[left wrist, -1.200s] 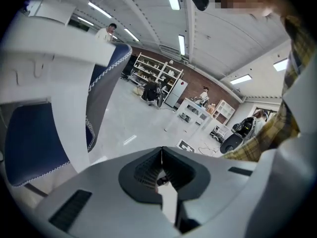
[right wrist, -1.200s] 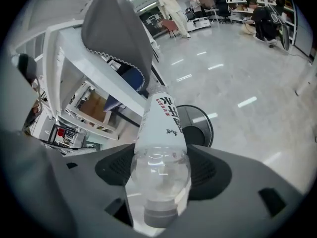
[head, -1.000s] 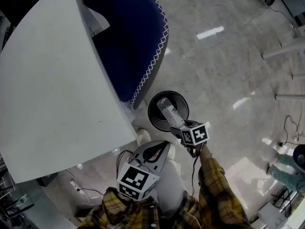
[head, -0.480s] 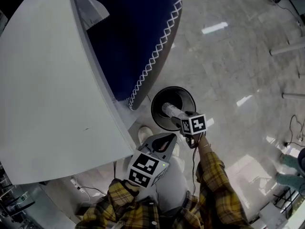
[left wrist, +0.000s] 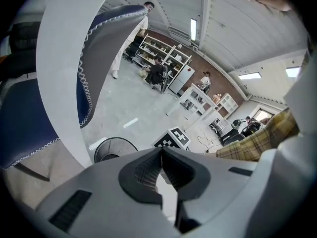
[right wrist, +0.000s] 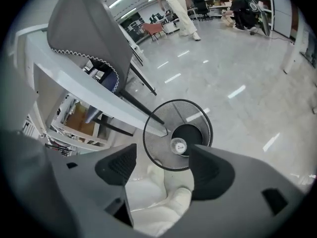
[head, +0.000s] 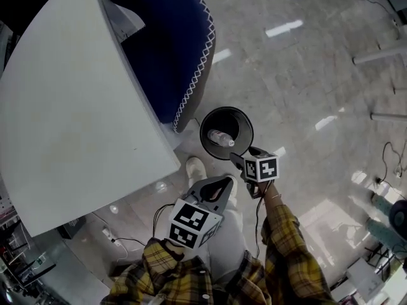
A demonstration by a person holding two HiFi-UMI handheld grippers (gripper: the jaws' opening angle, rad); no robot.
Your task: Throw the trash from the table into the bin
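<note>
A clear plastic bottle (head: 221,137) lies inside the black wire-mesh bin (head: 205,138) on the floor, beside the corner of the white table (head: 70,119). My right gripper (head: 241,160) hangs just above the bin's near rim, open and holding nothing. In the right gripper view the bottle (right wrist: 179,146) shows cap-end up inside the bin (right wrist: 157,150), between the spread fingers of the right gripper (right wrist: 161,161). My left gripper (head: 219,184) is held low near the person's body, shut and empty. In the left gripper view its jaws (left wrist: 161,155) meet, with the bin (left wrist: 115,148) beyond.
A blue chair (head: 172,49) with white stitching is tucked against the table's far side, close to the bin. A white shoe (head: 194,168) stands by the bin. Cables (head: 121,240) lie on the floor under the table edge. Polished floor stretches to the right.
The bottle was held in my right gripper over the bin; now it lies inside the bin and the right gripper is open. The left gripper stayed shut.
</note>
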